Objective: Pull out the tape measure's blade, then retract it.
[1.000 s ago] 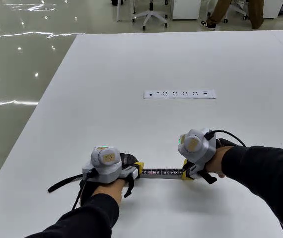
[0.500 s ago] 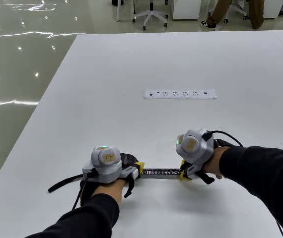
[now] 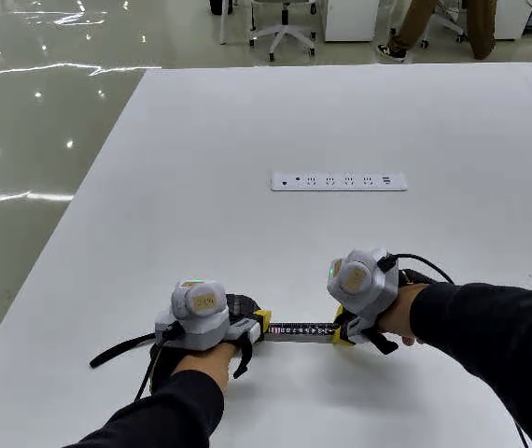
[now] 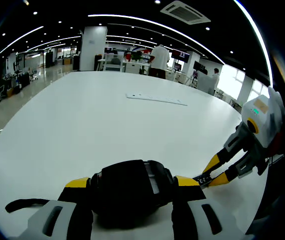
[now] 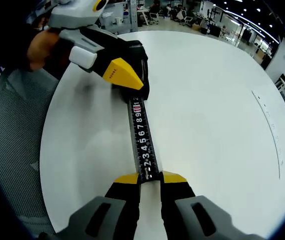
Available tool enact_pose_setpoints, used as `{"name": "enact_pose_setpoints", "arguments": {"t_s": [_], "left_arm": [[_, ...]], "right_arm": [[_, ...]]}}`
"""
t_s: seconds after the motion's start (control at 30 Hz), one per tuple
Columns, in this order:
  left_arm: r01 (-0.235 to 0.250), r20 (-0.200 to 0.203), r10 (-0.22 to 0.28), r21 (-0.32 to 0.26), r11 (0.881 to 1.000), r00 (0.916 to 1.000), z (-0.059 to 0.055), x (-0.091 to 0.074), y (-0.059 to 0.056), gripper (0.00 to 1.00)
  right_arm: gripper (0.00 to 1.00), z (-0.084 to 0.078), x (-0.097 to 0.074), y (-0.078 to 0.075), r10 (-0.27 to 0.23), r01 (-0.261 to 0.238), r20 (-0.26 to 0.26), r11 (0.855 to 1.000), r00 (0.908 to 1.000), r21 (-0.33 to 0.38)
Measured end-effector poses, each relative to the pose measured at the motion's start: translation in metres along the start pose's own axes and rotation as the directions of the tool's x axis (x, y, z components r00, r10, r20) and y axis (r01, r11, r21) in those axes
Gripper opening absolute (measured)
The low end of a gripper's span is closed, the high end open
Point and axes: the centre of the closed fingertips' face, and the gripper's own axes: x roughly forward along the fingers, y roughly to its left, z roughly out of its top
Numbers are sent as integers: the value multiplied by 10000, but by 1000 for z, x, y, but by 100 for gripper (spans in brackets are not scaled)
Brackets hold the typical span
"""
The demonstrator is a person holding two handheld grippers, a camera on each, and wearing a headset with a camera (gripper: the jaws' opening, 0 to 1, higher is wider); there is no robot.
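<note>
The black tape measure case (image 4: 130,190) sits clamped between the yellow-tipped jaws of my left gripper (image 4: 132,182), low on the white table (image 3: 247,121). In the head view the case (image 3: 241,305) lies at the near left with the left gripper (image 3: 252,322) around it. A short stretch of black blade with white numbers (image 5: 141,137) runs from the case (image 5: 132,65) to my right gripper (image 5: 145,177), which is shut on the blade's end. The blade (image 3: 299,329) spans the small gap between the two grippers, the right gripper (image 3: 338,334) on its right end.
A white power strip (image 3: 339,180) lies flat further out on the table. The case's black wrist strap (image 3: 117,348) trails left near the table's left edge. Office chairs and a person's legs (image 3: 439,23) stand beyond the far edge.
My right gripper has moved left toward the case, and the exposed blade has become shorter. The left gripper and case stay put.
</note>
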Motion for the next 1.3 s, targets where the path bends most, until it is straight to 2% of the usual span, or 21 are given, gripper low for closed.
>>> {"name": "enact_pose_setpoints", "arguments": {"t_s": [1.3], "left_arm": [[37,-87,-38,-105,9999,10000,0,1,0,60]], "right_arm": [[10,27,14,4,161,-167,493,9998,9987,113]]}}
